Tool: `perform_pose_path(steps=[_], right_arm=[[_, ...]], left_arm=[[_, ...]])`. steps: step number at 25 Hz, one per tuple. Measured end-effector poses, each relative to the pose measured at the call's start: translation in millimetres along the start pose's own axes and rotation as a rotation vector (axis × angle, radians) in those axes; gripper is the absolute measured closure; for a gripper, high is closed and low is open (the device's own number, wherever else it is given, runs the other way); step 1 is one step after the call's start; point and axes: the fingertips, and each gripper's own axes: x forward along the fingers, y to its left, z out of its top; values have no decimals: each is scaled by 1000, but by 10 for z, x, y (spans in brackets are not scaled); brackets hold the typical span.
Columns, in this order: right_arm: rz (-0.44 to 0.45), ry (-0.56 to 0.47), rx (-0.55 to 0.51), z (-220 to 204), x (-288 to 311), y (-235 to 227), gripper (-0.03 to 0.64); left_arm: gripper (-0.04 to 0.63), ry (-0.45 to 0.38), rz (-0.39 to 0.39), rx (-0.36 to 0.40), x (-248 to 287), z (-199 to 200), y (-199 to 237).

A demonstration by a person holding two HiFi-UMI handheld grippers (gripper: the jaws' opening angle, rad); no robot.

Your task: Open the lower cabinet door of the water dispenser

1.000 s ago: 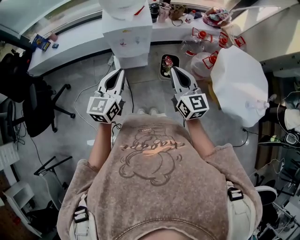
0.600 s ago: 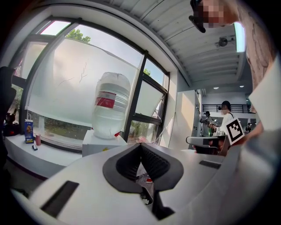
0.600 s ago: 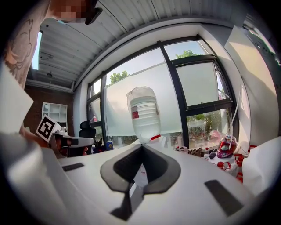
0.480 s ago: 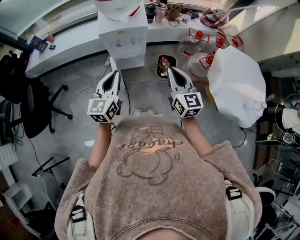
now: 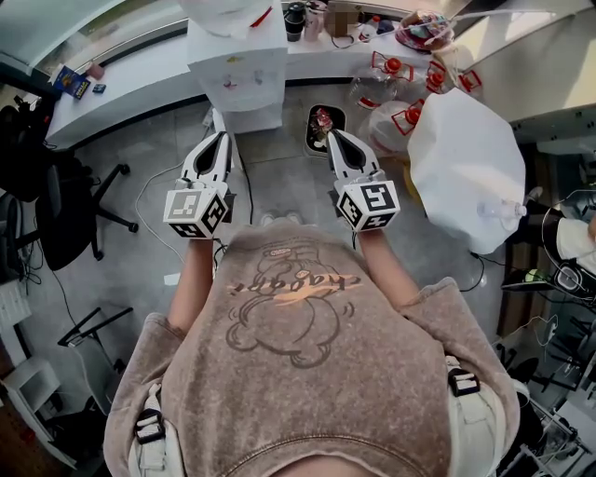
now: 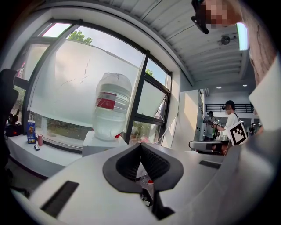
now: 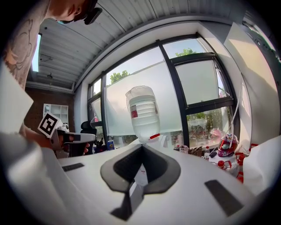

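Observation:
The white water dispenser (image 5: 237, 70) stands against the counter at the top of the head view, with a clear bottle (image 5: 231, 11) upside down on it. Its lower cabinet front (image 5: 246, 118) shows only as a narrow white strip from above, with no gap visible. My left gripper (image 5: 216, 140) and right gripper (image 5: 332, 138) are held side by side above the floor, short of the dispenser, both pointing at it. Both are shut and hold nothing. The left gripper view shows the bottle (image 6: 109, 105) beyond the closed tips (image 6: 140, 145). In the right gripper view the bottle (image 7: 142, 112) stands straight ahead.
A big white bag (image 5: 466, 168) stands at the right, with red-capped water jugs (image 5: 402, 119) behind it. A black tray (image 5: 318, 126) lies on the floor right of the dispenser. A cable (image 5: 154, 191) and a black office chair (image 5: 65, 205) are at the left.
Both grippers have drifted a little left and toward the dispenser in the head view, the right one slightly lower. Both stay shut and empty.

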Motion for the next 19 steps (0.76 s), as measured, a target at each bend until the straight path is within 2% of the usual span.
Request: perform_pose_path(steps=[10, 19], right_arm=[[3, 2, 9, -18, 61, -105, 611], [10, 22, 13, -83, 129, -95, 611]], left_arm=[[578, 19, 15, 3, 59, -39, 1], [578, 17, 27, -31, 106, -58, 20]])
